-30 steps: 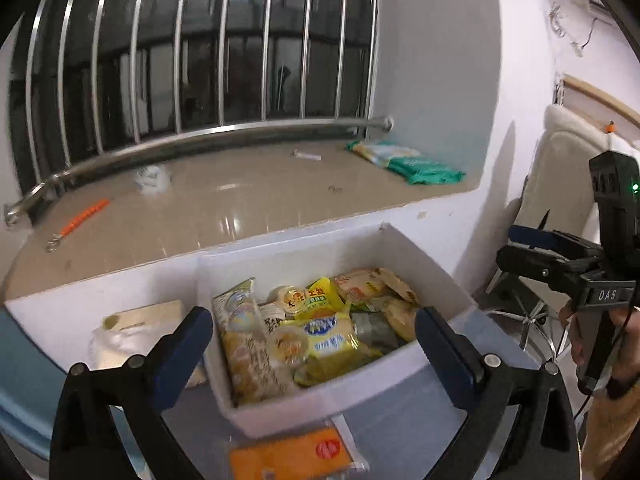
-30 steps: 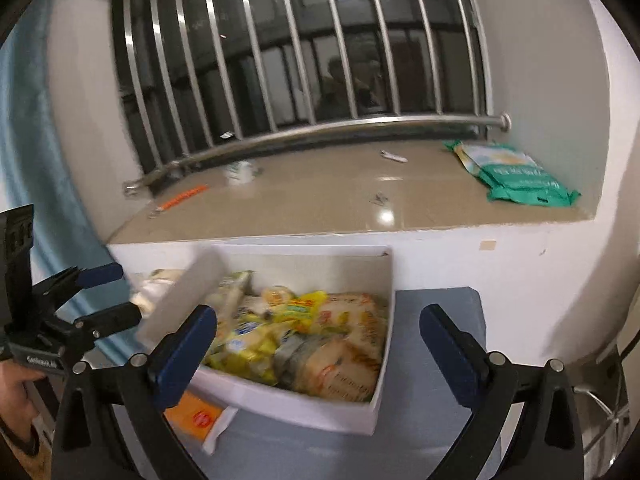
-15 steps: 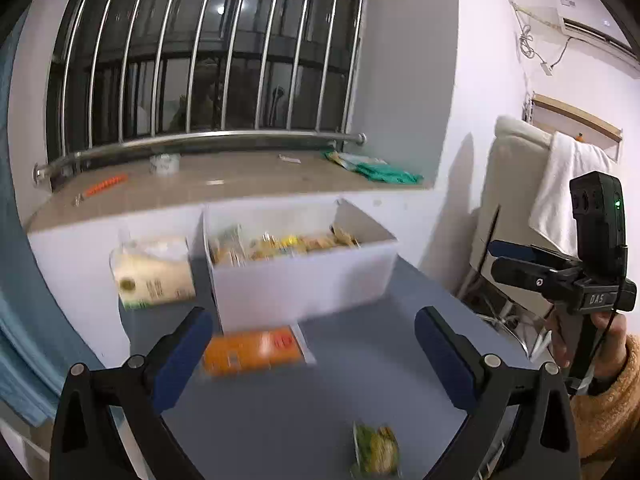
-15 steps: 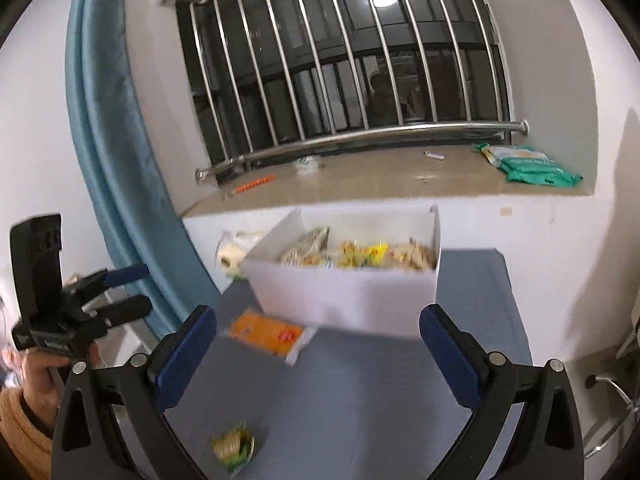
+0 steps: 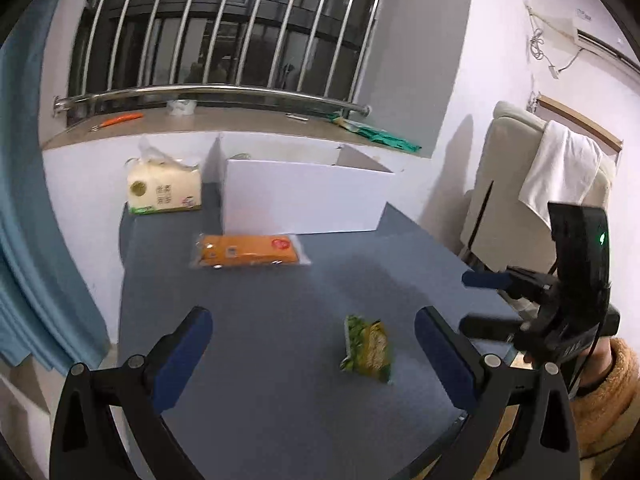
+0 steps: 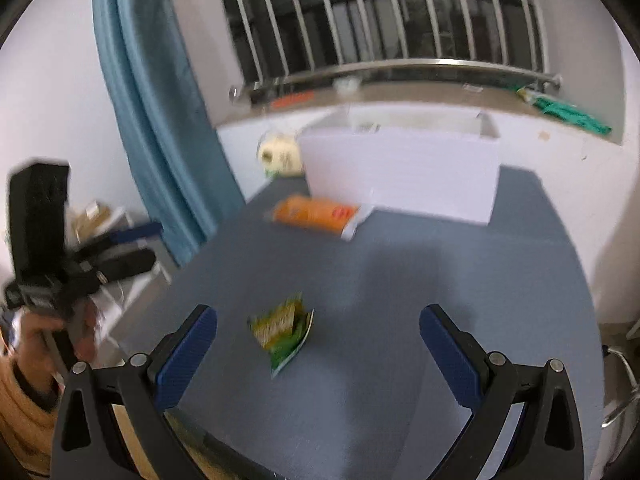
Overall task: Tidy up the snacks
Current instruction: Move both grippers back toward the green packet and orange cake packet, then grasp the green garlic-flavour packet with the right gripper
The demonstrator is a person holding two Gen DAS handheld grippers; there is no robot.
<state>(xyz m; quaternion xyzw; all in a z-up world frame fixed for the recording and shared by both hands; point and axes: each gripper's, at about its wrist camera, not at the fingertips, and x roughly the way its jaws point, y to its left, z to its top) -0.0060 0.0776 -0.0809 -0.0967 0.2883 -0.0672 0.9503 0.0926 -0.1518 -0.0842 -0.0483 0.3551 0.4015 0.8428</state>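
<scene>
Left wrist view: both grippers have pulled back from the white cardboard box (image 5: pixel 304 200) (jaws apart, empty); small green-yellow snack packet (image 5: pixel 368 348) now between them, next pick.

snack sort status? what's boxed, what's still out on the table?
Done: can't confirm from these views; the white box shows only its outer wall, contents hidden. In hand: nothing; the left claw and right claw are both open and empty above the table. Left: the orange packet beside the box and the green-yellow packet nearer the claws.
</scene>
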